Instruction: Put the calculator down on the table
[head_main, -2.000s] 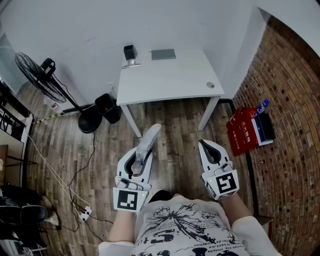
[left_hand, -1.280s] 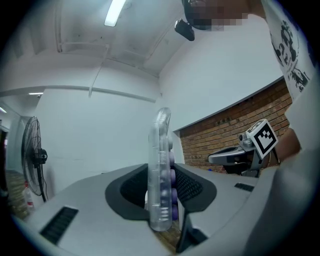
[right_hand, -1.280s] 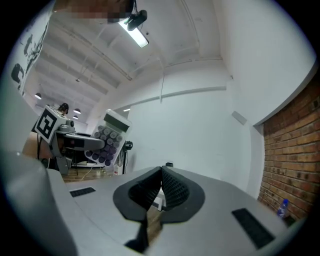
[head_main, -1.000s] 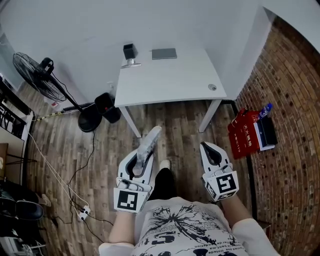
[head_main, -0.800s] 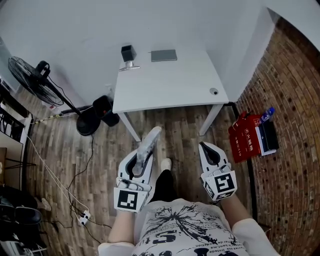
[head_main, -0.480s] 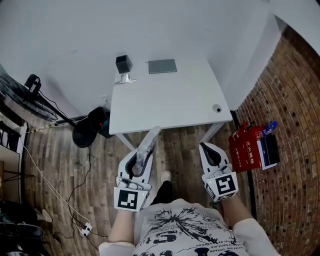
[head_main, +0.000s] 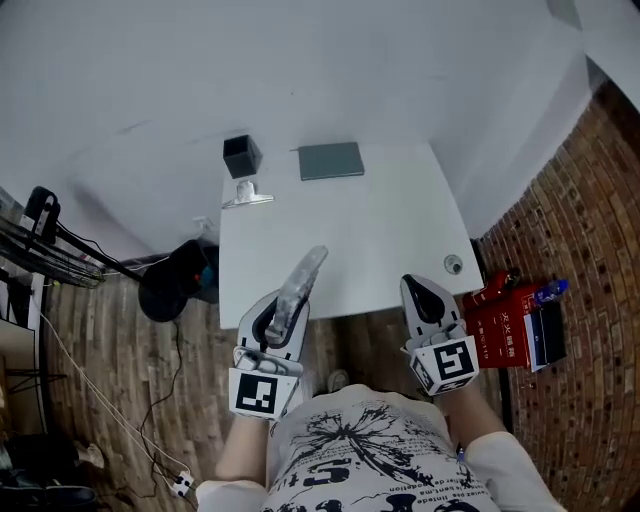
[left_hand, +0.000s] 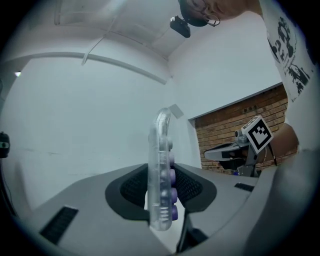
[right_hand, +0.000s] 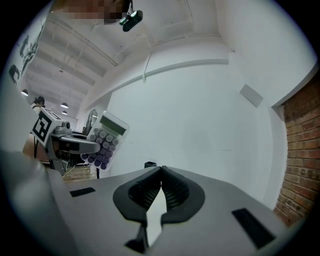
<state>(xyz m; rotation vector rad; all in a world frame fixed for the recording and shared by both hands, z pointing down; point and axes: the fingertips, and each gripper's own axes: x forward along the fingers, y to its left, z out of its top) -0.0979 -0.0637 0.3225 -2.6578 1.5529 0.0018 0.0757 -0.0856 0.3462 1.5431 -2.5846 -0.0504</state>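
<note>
Calculator of clear plastic with purple keys (head_main: 298, 288) is clamped on edge in the left claw (head_main: 278, 322), off the white rectangular worktop (head_main: 390, 230). That worktop, well ahead a second ago, is now brought under it, its near edge overlapped by the calculator's tip. Only lowering and release are judged left. Both claws are held level, pointing forward; the right claw (head_main: 420, 290) is clenched on nothing.

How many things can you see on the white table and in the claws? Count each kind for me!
Black square cup: 1
Grey flat slab: 1
Silver stand: 1
Small round disc: 1
See-through calculator, in the left claw: 1
Total: 5. The right claw holds nothing.
</note>
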